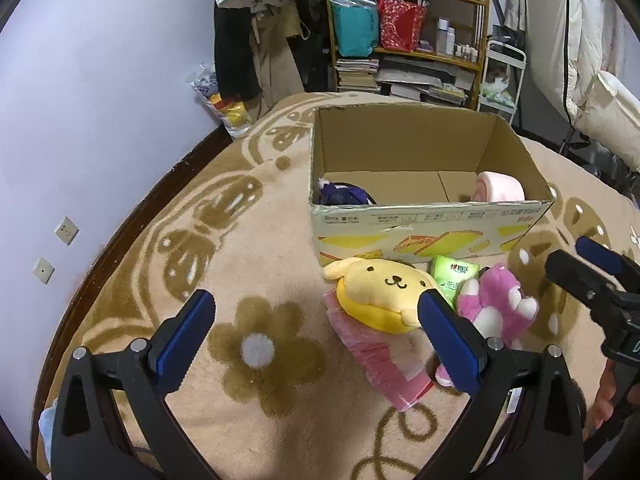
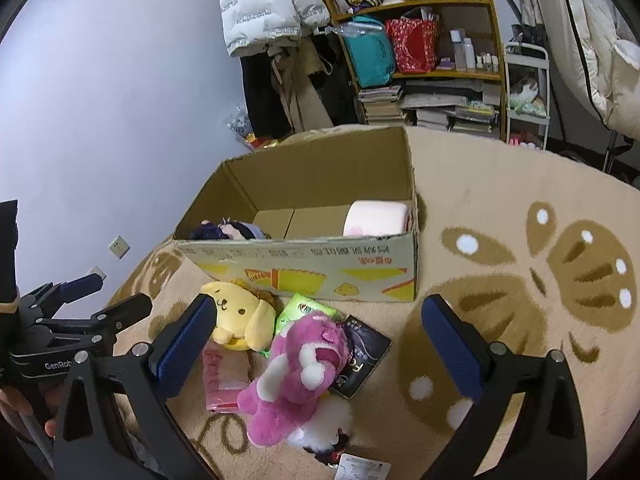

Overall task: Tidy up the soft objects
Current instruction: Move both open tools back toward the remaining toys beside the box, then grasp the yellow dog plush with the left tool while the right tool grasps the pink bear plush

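Note:
A cardboard box (image 1: 432, 224) (image 2: 304, 268) stands open on the blanket, holding a dark purple doll (image 1: 344, 195) (image 2: 232, 231) at its left end and a pink roll cushion (image 1: 500, 188) (image 2: 376, 219) at its right. In front of it lie a yellow dog plush (image 1: 384, 290) (image 2: 240, 312), a pink bear plush (image 1: 496, 304) (image 2: 296, 368), a green tissue pack (image 1: 454, 274) (image 2: 306, 310), a pink plastic packet (image 1: 376, 354) (image 2: 222, 376), a dark packet (image 2: 362, 358) and a white fluffy toy (image 2: 324, 426). My left gripper (image 1: 316, 332) is open, left of the pile. My right gripper (image 2: 316, 336) is open above the bear.
The patterned beige blanket (image 1: 256, 352) (image 2: 520, 288) spreads around the box. A wooden shelf (image 1: 408, 32) (image 2: 432, 52) with bags and books, hanging coats (image 2: 264, 8) and a white cart (image 2: 526, 92) line the back wall. A hand shows at each view's lower edge.

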Available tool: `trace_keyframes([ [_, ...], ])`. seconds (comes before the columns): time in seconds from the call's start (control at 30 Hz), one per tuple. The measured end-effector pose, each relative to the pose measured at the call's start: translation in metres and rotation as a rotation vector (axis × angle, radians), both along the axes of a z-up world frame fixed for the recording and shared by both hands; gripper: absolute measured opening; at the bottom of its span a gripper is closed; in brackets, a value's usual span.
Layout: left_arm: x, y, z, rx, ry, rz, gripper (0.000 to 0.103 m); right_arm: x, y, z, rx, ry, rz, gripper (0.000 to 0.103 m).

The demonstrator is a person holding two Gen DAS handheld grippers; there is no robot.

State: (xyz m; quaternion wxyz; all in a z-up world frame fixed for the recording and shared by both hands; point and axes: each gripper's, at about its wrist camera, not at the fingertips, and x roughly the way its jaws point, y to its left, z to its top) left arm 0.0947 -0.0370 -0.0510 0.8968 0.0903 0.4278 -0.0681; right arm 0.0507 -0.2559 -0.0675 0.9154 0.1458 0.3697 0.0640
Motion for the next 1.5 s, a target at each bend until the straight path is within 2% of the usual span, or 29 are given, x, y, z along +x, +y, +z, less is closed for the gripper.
trace_keyframes([
  [0.27, 0.011, -0.009, -0.016, 0.003, 0.044, -0.045, 0.101, 0.014, 0.002, -0.025, 0.059, 0.088, 0.035, 0.088],
  [0.4, 0.017, -0.014, -0.024, 0.003, 0.073, -0.066, 0.101, 0.020, 0.003, -0.037, 0.083, 0.129, 0.039, 0.075],
  [0.57, 0.024, -0.020, -0.035, 0.001, 0.099, -0.093, 0.101, 0.027, 0.003, -0.052, 0.144, 0.171, 0.042, 0.073],
  [0.67, 0.029, -0.024, -0.042, 0.006, 0.115, -0.109, 0.101, 0.031, 0.001, -0.060, 0.152, 0.187, 0.045, 0.059],
  [0.73, 0.032, -0.026, -0.046, 0.004, 0.127, -0.120, 0.101, 0.035, -0.001, -0.067, 0.174, 0.208, 0.048, 0.056],
  [0.77, 0.034, -0.027, -0.048, 0.002, 0.131, -0.124, 0.101, 0.036, -0.003, -0.069, 0.180, 0.215, 0.050, 0.050],
  [0.9, 0.039, -0.032, -0.056, -0.005, 0.151, -0.146, 0.101, 0.038, -0.003, -0.073, 0.180, 0.217, 0.057, 0.047],
  [0.97, 0.041, -0.035, -0.060, -0.004, 0.161, -0.160, 0.101, 0.038, -0.003, -0.071, 0.167, 0.201, 0.060, 0.039],
  [1.37, 0.055, -0.053, -0.079, -0.020, 0.227, -0.215, 0.101, 0.046, -0.002, -0.065, 0.163, 0.195, 0.069, 0.038],
  [1.5, 0.061, -0.060, -0.085, 0.006, 0.234, -0.234, 0.101, 0.046, -0.005, -0.065, 0.171, 0.195, 0.063, 0.038],
])
